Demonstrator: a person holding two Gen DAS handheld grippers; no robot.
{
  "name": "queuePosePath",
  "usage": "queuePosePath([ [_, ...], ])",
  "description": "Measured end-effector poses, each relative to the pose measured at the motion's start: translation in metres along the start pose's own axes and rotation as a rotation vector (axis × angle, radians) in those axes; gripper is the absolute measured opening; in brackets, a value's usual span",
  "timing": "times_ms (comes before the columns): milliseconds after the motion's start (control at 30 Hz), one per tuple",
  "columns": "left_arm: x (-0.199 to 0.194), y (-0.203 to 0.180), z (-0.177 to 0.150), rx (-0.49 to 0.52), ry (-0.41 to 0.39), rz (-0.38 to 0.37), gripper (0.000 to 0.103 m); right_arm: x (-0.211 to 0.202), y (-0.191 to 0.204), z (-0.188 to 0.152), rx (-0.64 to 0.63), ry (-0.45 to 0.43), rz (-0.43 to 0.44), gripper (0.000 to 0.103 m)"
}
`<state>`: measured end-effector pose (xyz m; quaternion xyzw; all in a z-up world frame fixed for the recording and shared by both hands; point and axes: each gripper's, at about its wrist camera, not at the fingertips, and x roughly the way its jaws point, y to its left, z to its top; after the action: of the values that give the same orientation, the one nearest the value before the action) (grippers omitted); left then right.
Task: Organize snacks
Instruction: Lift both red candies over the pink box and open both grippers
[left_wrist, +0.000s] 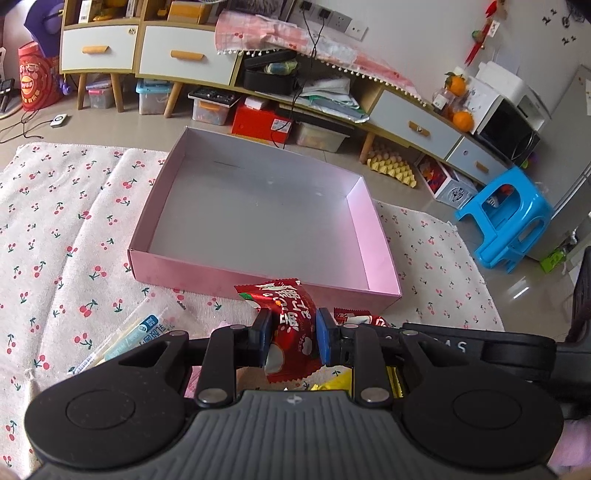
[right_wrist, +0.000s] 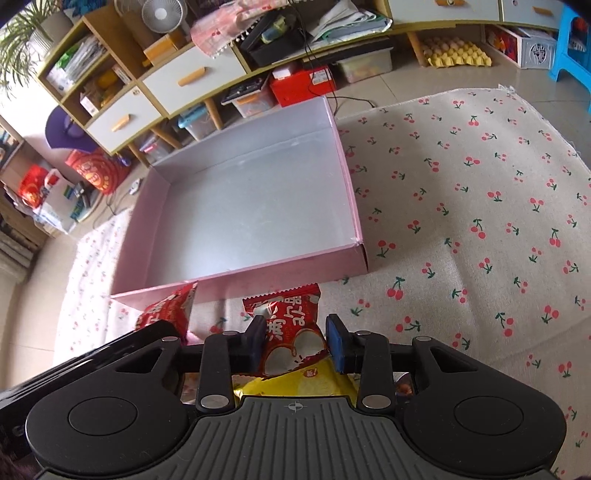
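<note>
An empty pink box (left_wrist: 258, 275) with a grey floor lies on the cherry-print cloth just ahead; it also shows in the right wrist view (right_wrist: 258, 273). My left gripper (left_wrist: 292, 338) is shut on a red snack packet (left_wrist: 288, 321) in front of the box's near wall. My right gripper (right_wrist: 295, 341) is shut on a second red snack packet (right_wrist: 290, 332), also just before the near wall. The left gripper's packet (right_wrist: 171, 310) shows at the left of the right wrist view.
A clear blue-labelled packet (left_wrist: 136, 336) lies left of the left gripper. Yellow packets (right_wrist: 314, 380) lie under the right gripper, and another red packet (left_wrist: 356, 317) beside the left one. A blue stool (left_wrist: 506, 218) and low cabinets (left_wrist: 184, 55) stand beyond the cloth.
</note>
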<state>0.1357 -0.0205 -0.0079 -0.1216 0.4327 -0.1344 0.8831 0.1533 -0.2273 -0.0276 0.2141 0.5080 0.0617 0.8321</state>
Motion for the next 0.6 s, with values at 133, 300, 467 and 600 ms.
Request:
queuePosePath([
  [133, -0.001, 0.004, 0.005, -0.015, -0.022, -0.005, 0.023, -0.011, 0.002, 0.003, 0.021, -0.016, 0.062, 0.034],
  [300, 0.003, 0.009, 0.014, -0.018, -0.085, 0.004, 0.023, -0.017, 0.005, 0.010, 0.049, -0.088, 0.132, 0.034],
  [467, 0.013, 0.013, 0.023, -0.015, -0.140, 0.032, 0.023, -0.011, 0.000, 0.022, 0.068, -0.164, 0.137, 0.034],
  [600, 0.017, 0.016, 0.027, 0.013, -0.187, 0.073, 0.023, -0.002, -0.009, 0.031, 0.071, -0.202, 0.089, 0.035],
])
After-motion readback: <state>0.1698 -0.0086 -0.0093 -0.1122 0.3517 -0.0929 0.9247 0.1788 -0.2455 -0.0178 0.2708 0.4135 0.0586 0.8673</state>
